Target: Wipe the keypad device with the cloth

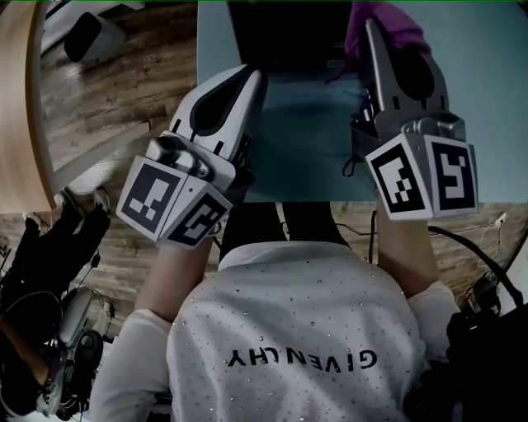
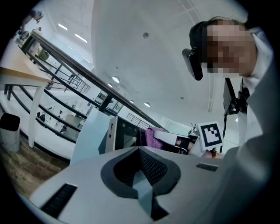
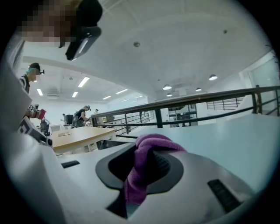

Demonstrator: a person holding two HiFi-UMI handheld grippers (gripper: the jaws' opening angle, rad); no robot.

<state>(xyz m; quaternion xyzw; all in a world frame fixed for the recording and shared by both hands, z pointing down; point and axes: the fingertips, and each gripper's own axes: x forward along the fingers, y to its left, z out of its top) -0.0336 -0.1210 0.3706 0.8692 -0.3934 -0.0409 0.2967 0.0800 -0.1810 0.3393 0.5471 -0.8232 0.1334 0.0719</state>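
1. The right gripper [image 1: 373, 41] is clamped on the purple cloth [image 3: 148, 144]. The left gripper [image 1: 250, 86] is closed and empty.
2. The keypad device [image 2: 124, 136] stands on the table [image 1: 487, 99], ahead of both.
3. Wiping seems not yet begun; next, the cloth must be pressed onto the device's face.

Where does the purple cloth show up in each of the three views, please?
Head view: the cloth is top right, at the tip of the right gripper.
Left gripper view: the cloth is mid-picture, beside the dark keypad device.
Right gripper view: the cloth is central, pinched between the jaws.
Shared landmark: the pale table, in all three.
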